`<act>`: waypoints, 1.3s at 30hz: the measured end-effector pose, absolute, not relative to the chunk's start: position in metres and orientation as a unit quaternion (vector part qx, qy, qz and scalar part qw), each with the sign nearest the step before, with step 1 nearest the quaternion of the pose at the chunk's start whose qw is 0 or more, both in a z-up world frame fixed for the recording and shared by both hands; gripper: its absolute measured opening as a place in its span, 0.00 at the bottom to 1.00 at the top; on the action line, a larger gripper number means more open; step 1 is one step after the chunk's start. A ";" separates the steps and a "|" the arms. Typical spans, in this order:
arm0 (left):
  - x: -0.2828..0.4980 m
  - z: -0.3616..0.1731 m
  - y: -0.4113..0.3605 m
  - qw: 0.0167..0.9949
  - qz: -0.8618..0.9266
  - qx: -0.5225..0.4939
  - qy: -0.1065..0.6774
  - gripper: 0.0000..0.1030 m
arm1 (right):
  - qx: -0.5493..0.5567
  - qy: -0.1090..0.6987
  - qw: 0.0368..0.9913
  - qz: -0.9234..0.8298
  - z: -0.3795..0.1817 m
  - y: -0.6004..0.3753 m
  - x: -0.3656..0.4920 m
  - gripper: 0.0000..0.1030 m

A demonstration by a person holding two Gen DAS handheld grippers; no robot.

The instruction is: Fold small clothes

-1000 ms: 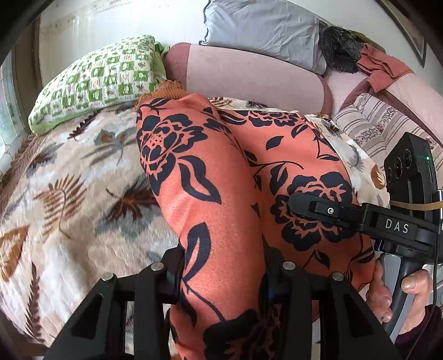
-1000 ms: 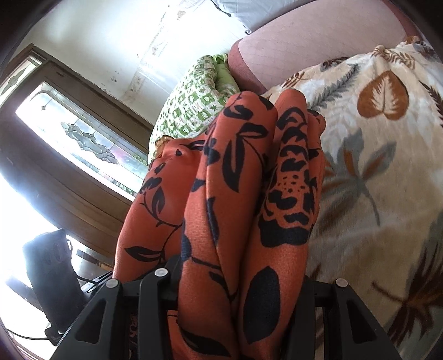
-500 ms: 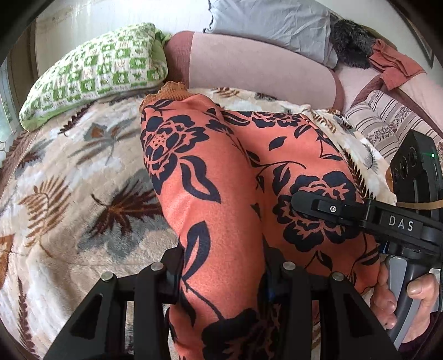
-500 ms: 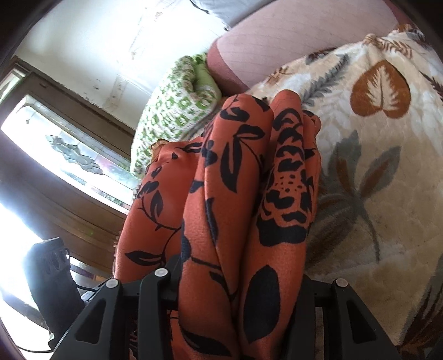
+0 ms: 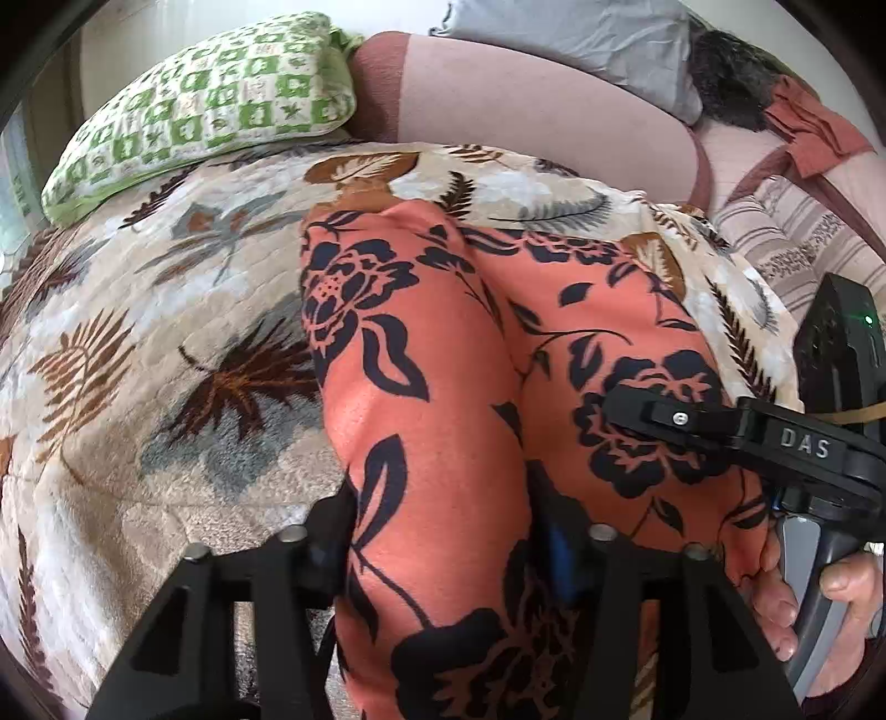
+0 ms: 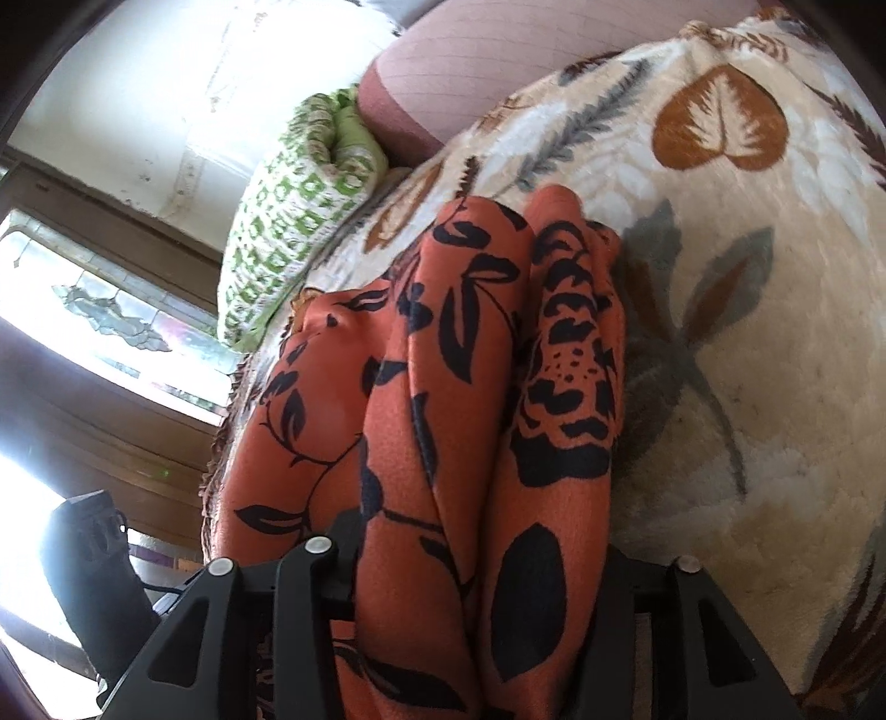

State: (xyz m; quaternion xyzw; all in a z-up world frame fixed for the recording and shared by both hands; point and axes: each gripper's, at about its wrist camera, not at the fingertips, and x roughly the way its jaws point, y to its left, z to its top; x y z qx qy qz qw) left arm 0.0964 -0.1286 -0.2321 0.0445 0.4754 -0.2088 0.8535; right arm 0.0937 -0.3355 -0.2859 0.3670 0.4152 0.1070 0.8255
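Note:
An orange garment with black flowers (image 5: 443, 387) lies bunched in long folds on a leaf-patterned blanket (image 5: 166, 332). My left gripper (image 5: 443, 531) is shut on its near end, the cloth filling the space between the fingers. The right gripper (image 5: 637, 415) shows at the right of the left wrist view, held by a hand, clamped on the same cloth. In the right wrist view my right gripper (image 6: 476, 559) is shut on the garment (image 6: 470, 360), whose far end rests on the blanket (image 6: 747, 332). The left gripper's body (image 6: 94, 559) shows at the lower left.
A green-and-white checked pillow (image 5: 210, 99) lies at the blanket's far left, next to a pink bolster (image 5: 542, 111). A grey pillow (image 5: 581, 39), a dark furry thing (image 5: 731, 72) and a rust cloth (image 5: 808, 127) sit behind. A striped cushion (image 5: 797, 249) is at the right. A window (image 6: 111, 310) is at the left.
Both grippers have pulled the garment back toward me. Its far end has slid away from the bolster, and more blanket shows beyond it.

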 end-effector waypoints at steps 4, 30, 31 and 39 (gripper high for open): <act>0.095 -0.231 -0.126 0.853 -0.189 0.051 0.484 0.72 | 0.362 0.428 0.825 0.077 -0.285 -0.337 0.091 0.68; 0.097 -0.222 -0.060 0.863 -0.044 0.104 0.493 0.73 | 0.266 0.445 0.851 0.086 -0.248 -0.313 0.048 0.26; 0.099 -0.218 -0.061 0.868 -0.046 0.102 0.485 0.73 | 0.266 0.441 0.853 0.089 -0.242 -0.314 0.049 0.26; 0.163 -0.191 -0.112 0.883 -0.058 0.140 0.444 0.73 | 0.247 0.401 0.879 0.071 -0.204 -0.324 0.102 0.29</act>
